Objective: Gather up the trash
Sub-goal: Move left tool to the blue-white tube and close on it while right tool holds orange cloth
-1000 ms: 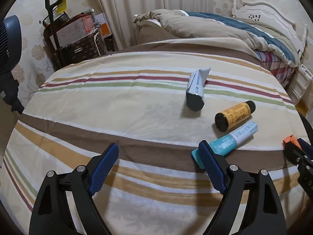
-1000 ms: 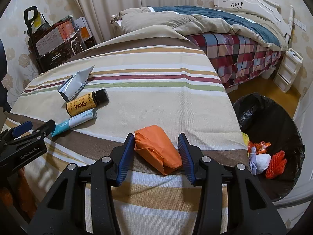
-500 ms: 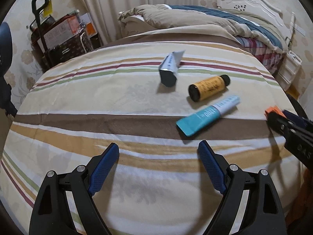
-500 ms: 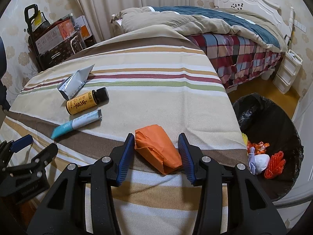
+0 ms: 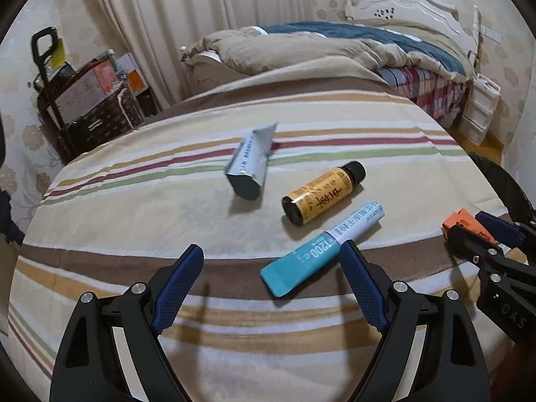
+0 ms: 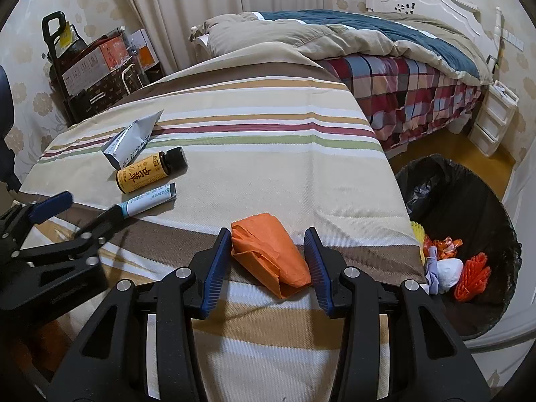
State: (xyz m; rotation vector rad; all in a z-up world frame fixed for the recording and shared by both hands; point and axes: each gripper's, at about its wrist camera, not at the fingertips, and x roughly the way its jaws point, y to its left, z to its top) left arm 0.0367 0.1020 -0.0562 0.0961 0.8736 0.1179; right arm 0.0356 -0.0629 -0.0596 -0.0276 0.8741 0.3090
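Note:
On the striped bedspread (image 5: 134, 207) lie a teal and white tube (image 5: 318, 251), a yellow-labelled dark bottle (image 5: 321, 194) and a grey foil pouch (image 5: 251, 164). My left gripper (image 5: 271, 268) is open, with the tube's flat teal end between its fingers. My right gripper (image 6: 268, 251) is shut on a crumpled orange paper packet (image 6: 271, 251) above the bedspread's near right edge. The tube (image 6: 150, 199), bottle (image 6: 147, 171) and pouch (image 6: 130, 140) also show in the right wrist view, as does the left gripper (image 6: 83, 207). The right gripper shows in the left wrist view (image 5: 479, 227).
A black-lined trash bin (image 6: 469, 221) holding orange, white and yellow scraps stands on the floor right of the bed. A rumpled duvet (image 6: 335, 33) and headboard are at the back. A cart with boxes (image 5: 87, 100) stands back left, white drawers (image 6: 492, 114) back right.
My left gripper has swung and moved in toward the teal tube, so the tube's end now lies between its open fingers. The right gripper has kept its hold on the orange packet, nearly still.

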